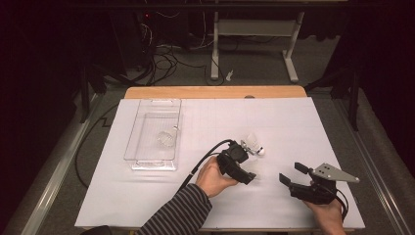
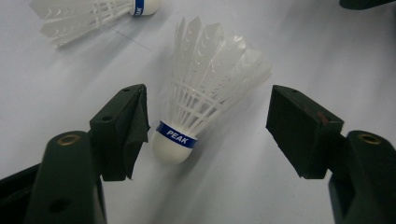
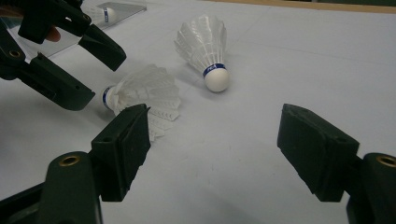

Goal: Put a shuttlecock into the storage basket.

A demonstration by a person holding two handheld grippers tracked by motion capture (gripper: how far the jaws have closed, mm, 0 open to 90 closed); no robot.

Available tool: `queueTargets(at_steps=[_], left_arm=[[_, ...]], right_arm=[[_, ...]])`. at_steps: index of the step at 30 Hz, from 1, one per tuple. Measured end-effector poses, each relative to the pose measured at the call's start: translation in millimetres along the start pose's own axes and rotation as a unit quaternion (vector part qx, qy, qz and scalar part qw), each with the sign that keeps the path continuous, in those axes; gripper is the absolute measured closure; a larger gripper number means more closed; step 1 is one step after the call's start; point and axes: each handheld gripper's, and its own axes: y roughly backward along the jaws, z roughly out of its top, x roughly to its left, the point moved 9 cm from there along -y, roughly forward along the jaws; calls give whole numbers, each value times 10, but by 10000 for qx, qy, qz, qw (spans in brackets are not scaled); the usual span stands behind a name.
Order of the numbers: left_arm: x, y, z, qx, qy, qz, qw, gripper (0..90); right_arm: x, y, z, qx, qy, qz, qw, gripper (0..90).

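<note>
A white feather shuttlecock (image 2: 205,88) with a blue PEAK band lies on the white sheet, its cork toward me. My left gripper (image 2: 210,121) is open around it, with one pad close beside the cork and the other well apart. In the right gripper view this shuttlecock (image 3: 147,91) sits at the left gripper's (image 3: 88,70) jaw tips. A second shuttlecock (image 3: 205,44) lies just beyond it, also seen in the high view (image 1: 255,145). My right gripper (image 3: 217,140) is open and holds nothing, at the front right (image 1: 292,173).
A clear plastic tray (image 1: 132,147) stands at the left of the sheet with a third shuttlecock (image 1: 165,139) inside it. The white sheet (image 1: 293,122) covers the table; a wooden edge (image 1: 215,92) shows at the back. Cables and a desk frame lie on the floor beyond.
</note>
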Motion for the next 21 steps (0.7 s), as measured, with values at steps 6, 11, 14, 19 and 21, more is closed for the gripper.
queueTargets(at_steps=[6,11,14,19,21], left_arm=[[16,-49,-32,73,-11,37,10000,306],[21,-80,-40,117,-32,43,9999,305],[33,-99,-46,131,-20,65,9999,305],[59,-153,-82,215,-33,107,9997,307],[63,-160,-83,220,-29,114,9997,310]], right_arm=[[-2,2,2,-12,18,-2,10000,263],[1,-1,1,-1,10,3,10000,263],[-1,-1,0,0,17,5,10000,264],[0,-2,-2,8,18,5,10000,264],[0,-2,-1,6,20,6,10000,263]])
